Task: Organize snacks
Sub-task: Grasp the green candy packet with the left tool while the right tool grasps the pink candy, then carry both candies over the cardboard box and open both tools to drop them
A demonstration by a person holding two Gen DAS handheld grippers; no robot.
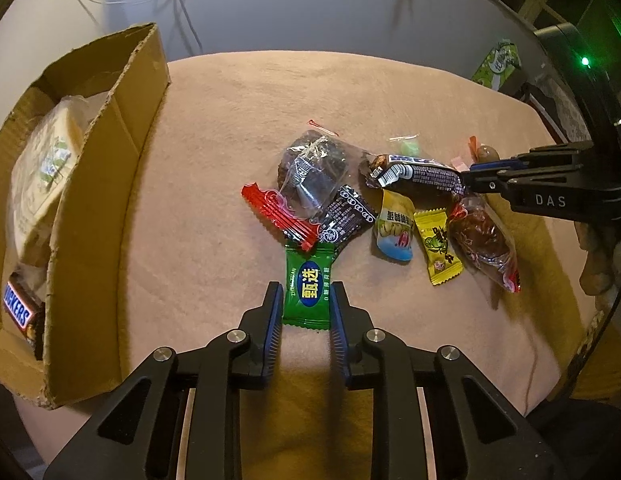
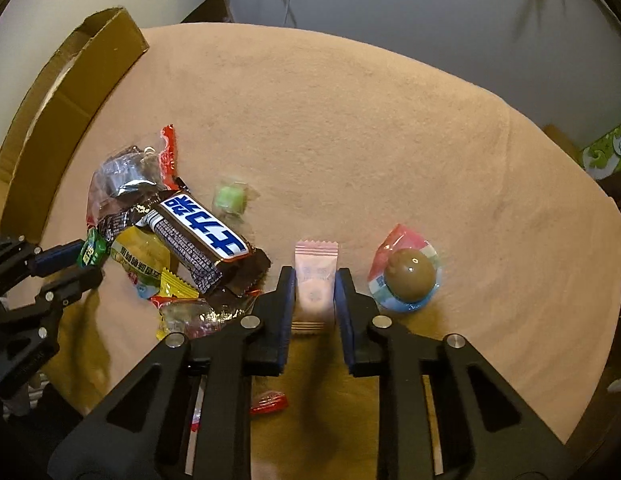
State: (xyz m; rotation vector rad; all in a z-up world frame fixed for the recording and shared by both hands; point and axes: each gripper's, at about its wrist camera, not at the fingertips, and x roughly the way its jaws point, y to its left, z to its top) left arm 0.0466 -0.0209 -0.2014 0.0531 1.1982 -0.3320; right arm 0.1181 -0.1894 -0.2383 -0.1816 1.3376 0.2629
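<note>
So both tongs are pointing pretty much straight down at the pile right now. Starting on the left: the cardboard box (image 1: 110,184) sits off at about 9 o'clock from the left gripper (image 1: 306,300). It's open on top and already has stuff in it: a Snickers bar (image 1: 20,316) at the near end and a pale bagged snack (image 1: 42,168) behind it. Can't tell what else is buried under those.

The left gripper is clenched on the green candy (image 1: 306,290), blue pads pressing its two long edges. The wrapper's long axis runs 12 to 6, straight in line with the fingers, and its far end is tucked just under the red wrapper (image 1: 278,216) at 12 o'clock. That's the hand nearest the box, so I'd guess the coming move is lift and swing toward 9.

Moving right: the main heap, with the dark chocolate bar (image 2: 202,236) lying across it, is at 10 o'clock from the right gripper (image 2: 314,296). That one is clamped on the pink candy (image 2: 315,284), also lengthwise along the fingers. At its 3 o'clock, just beside, is a brown ball candy (image 2: 410,276) in a colourful wrapper. The box is way off at 10 for this hand, so it has the longer trip across the pile.
</note>
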